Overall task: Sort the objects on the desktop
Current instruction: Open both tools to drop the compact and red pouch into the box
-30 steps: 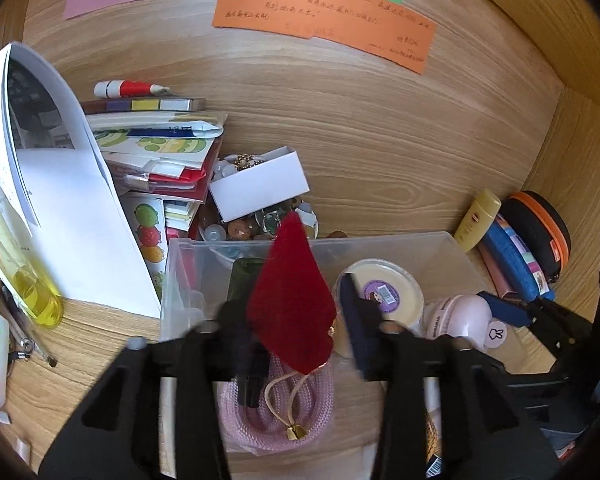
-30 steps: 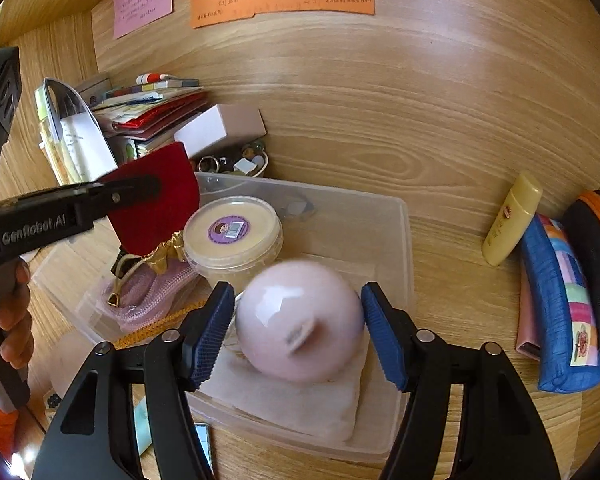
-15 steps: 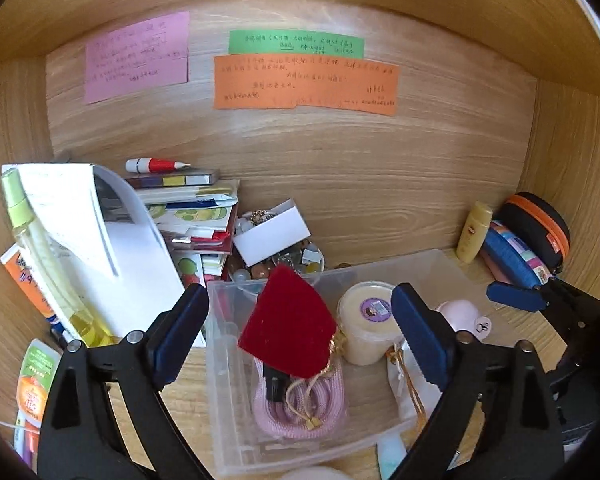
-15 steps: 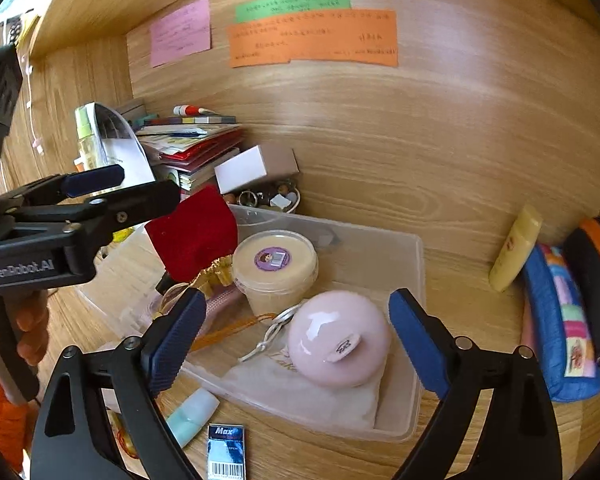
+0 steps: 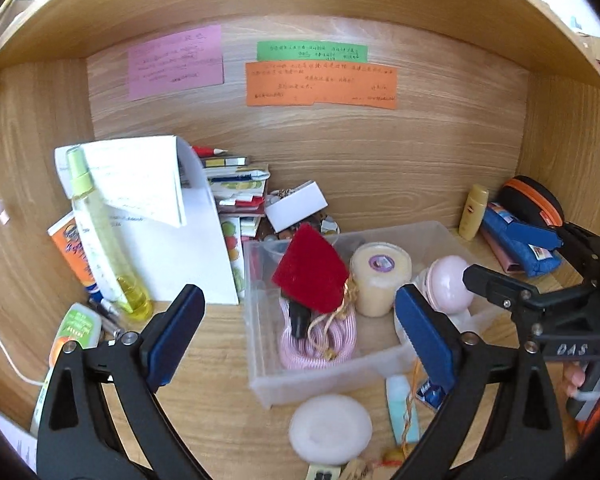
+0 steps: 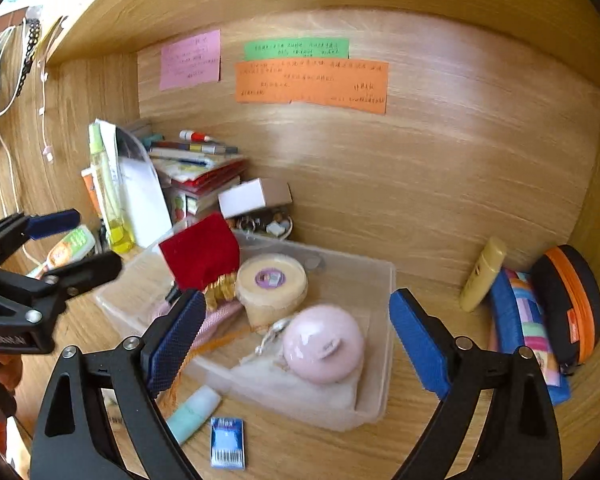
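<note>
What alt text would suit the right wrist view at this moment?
The open right gripper hovers over a clear plastic bin holding a pink round case, a cream jar and a red velvet pouch. The open left gripper sits at the left, inside a wooden desk nook with sticky notes.

Red velvet pouch [image 5: 310, 268]; pink dome [image 6: 324, 343]; cream jar [image 6: 271, 280].

Three paper notes hang on the wall — one pink note [image 5: 175, 66], one green note [image 5: 312, 51], one orange note [image 5: 321, 85] — above one clear bin [image 5: 332, 372].
</note>
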{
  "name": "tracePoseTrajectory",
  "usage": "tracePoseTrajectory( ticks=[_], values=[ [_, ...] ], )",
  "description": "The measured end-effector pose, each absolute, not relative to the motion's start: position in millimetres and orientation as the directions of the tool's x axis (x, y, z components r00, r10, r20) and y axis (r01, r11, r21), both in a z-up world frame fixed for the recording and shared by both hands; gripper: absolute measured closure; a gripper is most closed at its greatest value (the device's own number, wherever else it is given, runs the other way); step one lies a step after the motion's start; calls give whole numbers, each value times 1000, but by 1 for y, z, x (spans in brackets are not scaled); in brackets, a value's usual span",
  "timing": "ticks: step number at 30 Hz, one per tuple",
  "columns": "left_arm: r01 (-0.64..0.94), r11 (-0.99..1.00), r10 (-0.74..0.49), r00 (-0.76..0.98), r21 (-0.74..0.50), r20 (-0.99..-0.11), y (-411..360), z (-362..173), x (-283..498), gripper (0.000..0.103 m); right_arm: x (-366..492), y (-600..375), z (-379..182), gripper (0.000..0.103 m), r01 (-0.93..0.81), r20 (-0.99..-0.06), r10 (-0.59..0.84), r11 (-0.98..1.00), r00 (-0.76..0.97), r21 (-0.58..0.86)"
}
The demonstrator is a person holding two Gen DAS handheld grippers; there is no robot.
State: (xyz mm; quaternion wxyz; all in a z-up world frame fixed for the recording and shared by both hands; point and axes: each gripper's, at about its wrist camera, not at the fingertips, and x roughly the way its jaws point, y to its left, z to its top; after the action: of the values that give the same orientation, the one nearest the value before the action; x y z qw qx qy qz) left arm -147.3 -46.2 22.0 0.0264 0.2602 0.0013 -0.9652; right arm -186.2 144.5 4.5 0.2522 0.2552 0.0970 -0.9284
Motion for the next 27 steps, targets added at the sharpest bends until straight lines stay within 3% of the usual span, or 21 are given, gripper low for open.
tracePoseTrajectory(
  ticks=[13, 27],
  values=[
    [10, -1000, 1, -763, -13, -646, -57, -23, -126, 5, -141, 167, -21, 11, 532, -576, -384, -840, -721, -105],
    [-27, -1000, 8, -680, 13, -733, -46, -67, -133, 4, -140, 152, -75, 11, 595, -736, -356, -800, -575, -78]
  ],
)
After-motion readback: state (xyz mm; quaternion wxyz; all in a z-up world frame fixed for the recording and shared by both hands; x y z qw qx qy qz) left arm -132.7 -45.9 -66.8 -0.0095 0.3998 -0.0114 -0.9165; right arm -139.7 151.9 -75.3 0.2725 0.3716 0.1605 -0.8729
